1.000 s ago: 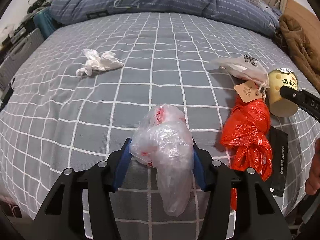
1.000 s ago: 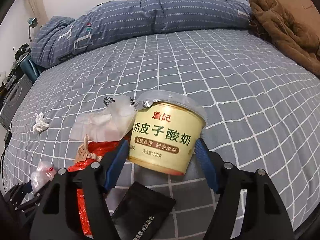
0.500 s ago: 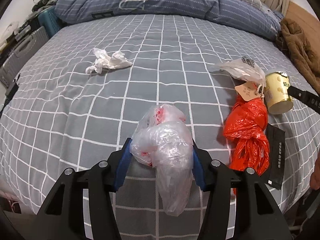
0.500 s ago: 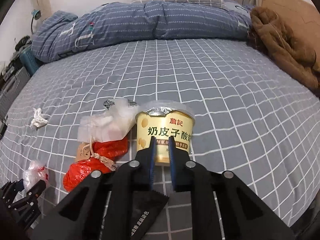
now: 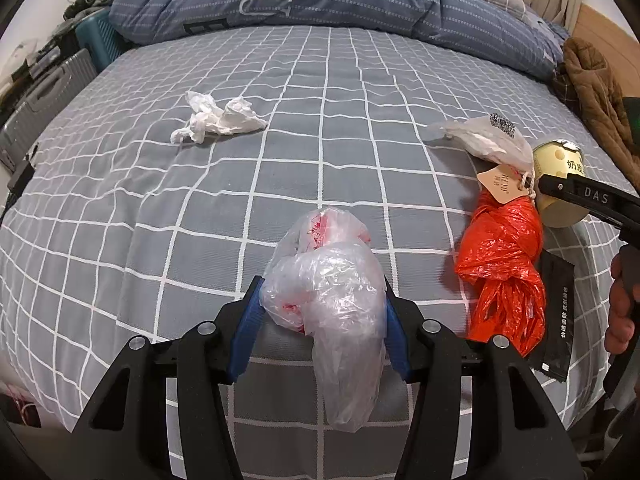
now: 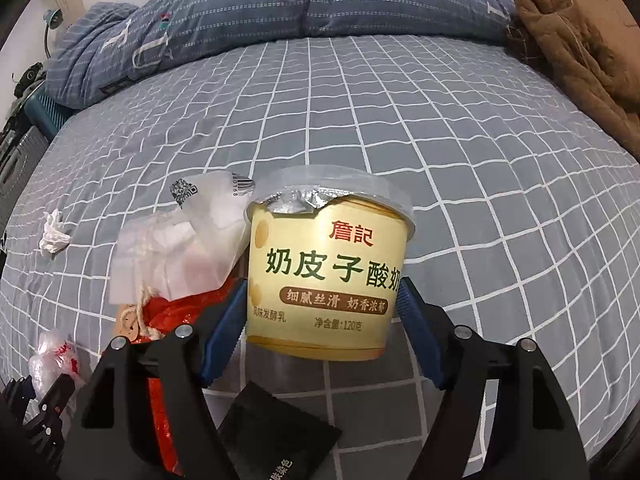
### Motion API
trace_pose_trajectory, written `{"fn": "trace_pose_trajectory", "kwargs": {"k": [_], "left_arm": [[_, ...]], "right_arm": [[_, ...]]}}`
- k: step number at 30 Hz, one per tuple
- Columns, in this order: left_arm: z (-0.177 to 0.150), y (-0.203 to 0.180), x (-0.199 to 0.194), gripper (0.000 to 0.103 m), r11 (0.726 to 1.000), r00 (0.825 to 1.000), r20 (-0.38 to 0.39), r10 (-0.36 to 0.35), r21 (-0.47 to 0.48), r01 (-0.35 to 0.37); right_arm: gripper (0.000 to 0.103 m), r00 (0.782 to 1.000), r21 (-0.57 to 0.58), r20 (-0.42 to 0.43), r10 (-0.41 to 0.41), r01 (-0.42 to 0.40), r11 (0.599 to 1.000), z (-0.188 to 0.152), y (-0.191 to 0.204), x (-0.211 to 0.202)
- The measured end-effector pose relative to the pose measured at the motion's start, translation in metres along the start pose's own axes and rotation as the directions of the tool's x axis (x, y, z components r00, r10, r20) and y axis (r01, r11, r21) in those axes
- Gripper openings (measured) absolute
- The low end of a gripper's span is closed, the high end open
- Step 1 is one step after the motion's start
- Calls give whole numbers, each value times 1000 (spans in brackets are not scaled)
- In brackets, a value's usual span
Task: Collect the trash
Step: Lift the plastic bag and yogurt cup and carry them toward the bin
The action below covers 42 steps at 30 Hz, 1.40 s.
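Yellow yogurt cup [image 6: 326, 280], foil lid peeled; clear crumpled bag [image 5: 332, 312].

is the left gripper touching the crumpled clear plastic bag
Touching. The left wrist view shows the left gripper with both blue pads pressed against the sides of the crumpled clear plastic bag, no gap.

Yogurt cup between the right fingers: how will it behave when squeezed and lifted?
The yogurt cup looks like thin-walled paper or plastic, so a hard squeeze may dent it. Its foil lid is peeled partway, so leftovers could spill if it tips. Its walls taper downward, so it might slip down. The right gripper straddles it, jaws opening.
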<state>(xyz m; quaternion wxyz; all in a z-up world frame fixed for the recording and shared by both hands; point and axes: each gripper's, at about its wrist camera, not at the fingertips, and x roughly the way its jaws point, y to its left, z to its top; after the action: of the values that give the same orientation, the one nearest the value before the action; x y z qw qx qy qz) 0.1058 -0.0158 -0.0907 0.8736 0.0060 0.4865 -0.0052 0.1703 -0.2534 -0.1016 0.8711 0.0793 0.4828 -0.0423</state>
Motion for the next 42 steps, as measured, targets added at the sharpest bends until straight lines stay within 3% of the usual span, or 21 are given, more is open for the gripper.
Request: {"fn": "trace_pose_trajectory", "kwargs": {"k": [7, 18, 42], "left_arm": [[-2, -3, -4, 52, 1000, 1000, 10, -2, 4, 2], [-4, -5, -17, 52, 1000, 1000, 24, -12, 7, 11], [-26, -17, -63, 51, 999, 998, 54, -30, 32, 28]], "right_arm": [[69, 1000, 3, 25, 10, -10, 1000, -3, -4, -5], [69, 993, -44, 116, -8, 13, 999, -14, 1, -45], [69, 986, -71, 167, -8, 20, 997, -64, 3, -114]]}}
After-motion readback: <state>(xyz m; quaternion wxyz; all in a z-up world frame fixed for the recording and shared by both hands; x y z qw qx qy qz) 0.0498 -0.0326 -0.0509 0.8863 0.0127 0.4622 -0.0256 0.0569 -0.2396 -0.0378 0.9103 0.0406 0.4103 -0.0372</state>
